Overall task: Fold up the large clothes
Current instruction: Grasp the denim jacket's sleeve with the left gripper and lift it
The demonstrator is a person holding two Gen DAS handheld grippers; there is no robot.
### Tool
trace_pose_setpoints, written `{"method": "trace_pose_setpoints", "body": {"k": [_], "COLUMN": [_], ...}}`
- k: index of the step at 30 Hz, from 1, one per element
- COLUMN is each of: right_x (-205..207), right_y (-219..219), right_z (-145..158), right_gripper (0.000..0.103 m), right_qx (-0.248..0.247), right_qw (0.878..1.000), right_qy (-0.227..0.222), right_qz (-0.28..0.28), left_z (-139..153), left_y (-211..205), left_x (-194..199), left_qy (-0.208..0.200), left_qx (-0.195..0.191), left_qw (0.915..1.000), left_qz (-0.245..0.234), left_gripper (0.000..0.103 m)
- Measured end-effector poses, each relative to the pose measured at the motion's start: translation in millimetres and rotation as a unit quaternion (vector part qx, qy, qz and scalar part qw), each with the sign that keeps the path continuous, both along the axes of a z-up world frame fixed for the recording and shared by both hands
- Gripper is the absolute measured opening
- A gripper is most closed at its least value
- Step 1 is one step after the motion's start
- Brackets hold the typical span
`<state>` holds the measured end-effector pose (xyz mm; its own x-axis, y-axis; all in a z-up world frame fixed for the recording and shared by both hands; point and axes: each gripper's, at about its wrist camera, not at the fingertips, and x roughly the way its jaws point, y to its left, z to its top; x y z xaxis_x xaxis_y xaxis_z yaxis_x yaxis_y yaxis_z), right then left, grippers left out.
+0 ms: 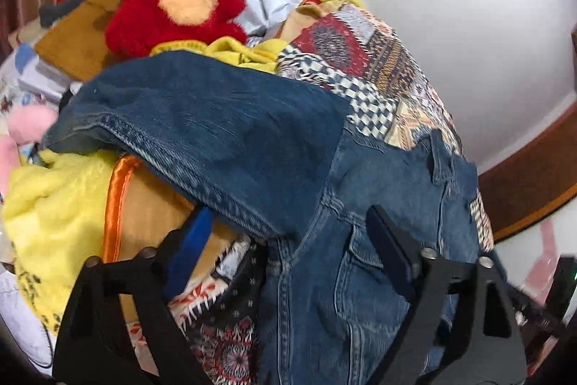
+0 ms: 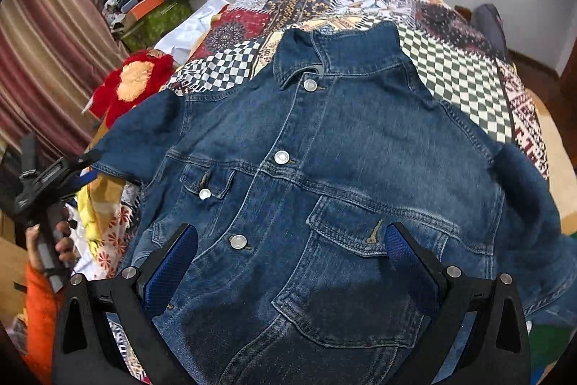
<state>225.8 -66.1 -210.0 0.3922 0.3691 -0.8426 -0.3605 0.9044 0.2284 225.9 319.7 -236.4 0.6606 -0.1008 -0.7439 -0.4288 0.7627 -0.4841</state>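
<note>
A blue denim jacket [image 2: 324,175] lies face up and buttoned on a patchwork bedspread [image 2: 450,60], collar at the far side. My right gripper [image 2: 288,233] is open and empty, hovering over the jacket's lower front between the chest pockets. My left gripper [image 1: 288,222] is open and empty at the jacket's left side, beside its sleeve [image 1: 202,118], which drapes over a yellow blanket [image 1: 54,204]. The left gripper also shows in the right wrist view [image 2: 77,168], held in a hand at the left sleeve's end.
A red plush toy [image 1: 169,2] and a cardboard box [image 1: 75,38] lie beside the bed at the left. A pile of bags and boxes [image 2: 151,6] stands by a striped curtain [image 2: 47,60]. A white wall [image 1: 468,42] is behind the bed.
</note>
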Motion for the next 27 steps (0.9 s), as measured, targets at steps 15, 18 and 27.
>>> {"method": "trace_pose_setpoints", "body": {"k": [15,18,27], "right_x": [-6.4,-9.5,-17.9], "right_y": [1.9,-1.3,-21.4], "right_z": [6.1,9.8,28.8], "right_gripper": [0.103,0.103,0.103], "right_qx": [-0.003,0.0,-0.005], "right_qw": [1.0,1.0,0.999], "right_qy": [-0.014,-0.018,-0.041], "right_qz": [0.011,0.008,-0.002], "left_z": [-9.1,-15.7,35.2], "left_y": [69.6,78.3,37.0], "left_x": [3.9,9.3,42.4], "left_qy": [0.022,0.033,0.064], "left_qx": [-0.036,-0.026,0.213], "left_qw": [0.9954,0.9946,0.9711], "left_qz": [0.086,0.095,0.087], "left_gripper": [0.05,0.05,0.012]}}
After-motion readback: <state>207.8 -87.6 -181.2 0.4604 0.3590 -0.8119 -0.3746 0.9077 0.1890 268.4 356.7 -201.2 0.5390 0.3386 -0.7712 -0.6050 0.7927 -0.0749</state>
